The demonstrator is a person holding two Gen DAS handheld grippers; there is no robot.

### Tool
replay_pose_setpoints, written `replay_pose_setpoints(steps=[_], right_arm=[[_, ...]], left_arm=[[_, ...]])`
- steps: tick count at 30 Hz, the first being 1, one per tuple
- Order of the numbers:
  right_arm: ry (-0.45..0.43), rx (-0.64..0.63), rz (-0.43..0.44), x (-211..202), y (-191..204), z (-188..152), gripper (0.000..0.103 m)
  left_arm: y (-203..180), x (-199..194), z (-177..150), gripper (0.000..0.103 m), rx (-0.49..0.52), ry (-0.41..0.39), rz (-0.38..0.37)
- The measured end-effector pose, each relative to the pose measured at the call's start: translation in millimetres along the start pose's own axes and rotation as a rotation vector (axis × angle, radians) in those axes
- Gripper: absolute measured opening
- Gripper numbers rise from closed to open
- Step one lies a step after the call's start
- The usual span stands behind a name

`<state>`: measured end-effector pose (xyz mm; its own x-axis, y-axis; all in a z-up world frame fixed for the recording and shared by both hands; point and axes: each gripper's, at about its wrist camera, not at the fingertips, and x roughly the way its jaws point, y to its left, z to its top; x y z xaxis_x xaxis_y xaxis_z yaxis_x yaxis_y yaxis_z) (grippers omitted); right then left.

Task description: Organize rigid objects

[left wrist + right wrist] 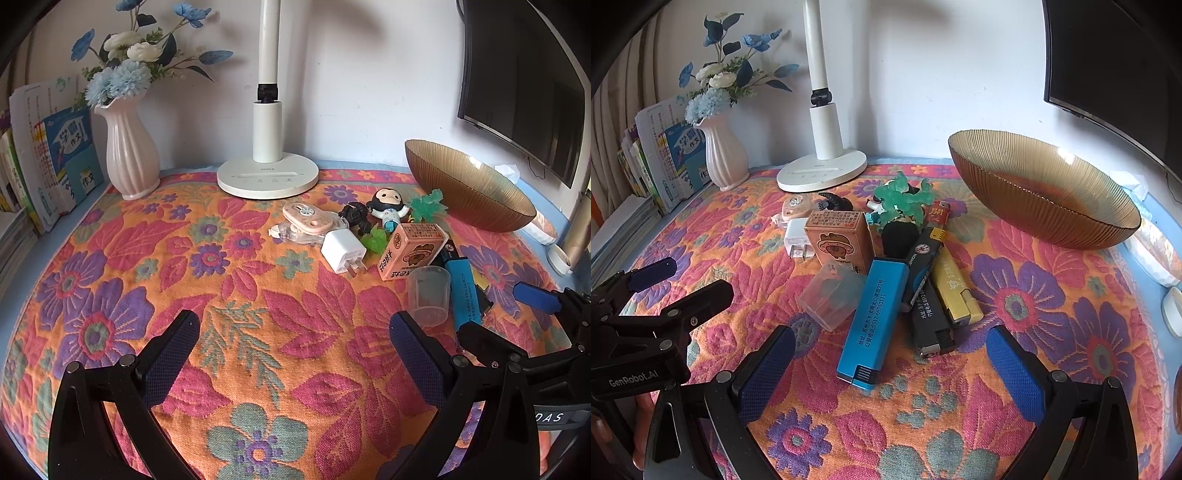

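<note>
A pile of small items lies on the flowered cloth. In the right wrist view a blue lighter [873, 319], a black lighter [923, 291] and a yellow lighter [955, 290] lie side by side, close ahead of my right gripper [890, 350], which is open and empty. Beside them lie a clear plastic cup [831, 293] on its side, an orange box [840, 240], a white charger [796, 238] and a green toy [903, 197]. An amber ribbed bowl [1045, 192] sits empty at the back right. My left gripper [295, 332] is open over bare cloth, short of the charger [343, 253].
A white lamp base [267, 177] and a pink vase [131, 147] of flowers stand at the back by the wall. Books [55, 162] line the left edge. A dark monitor [524, 85] hangs over the right side. A doll figure [388, 206] and pink tape dispenser [310, 219] lie in the pile.
</note>
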<state>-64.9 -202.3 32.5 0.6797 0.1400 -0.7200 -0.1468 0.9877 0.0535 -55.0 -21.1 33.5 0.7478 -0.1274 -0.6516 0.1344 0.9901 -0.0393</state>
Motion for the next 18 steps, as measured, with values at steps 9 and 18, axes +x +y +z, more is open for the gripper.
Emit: replay_pose_setpoints(steps=[9,18], right_arm=[[0.003,-0.001,0.001,1,0,0,0.103],[-0.020,0.064,-0.060,-9,-13,-1,0.103]], left_arm=[[0,0,0,0.102,0.000,0.000,0.000],[1,7,5,0.102,-0.010,0.075,-0.057]])
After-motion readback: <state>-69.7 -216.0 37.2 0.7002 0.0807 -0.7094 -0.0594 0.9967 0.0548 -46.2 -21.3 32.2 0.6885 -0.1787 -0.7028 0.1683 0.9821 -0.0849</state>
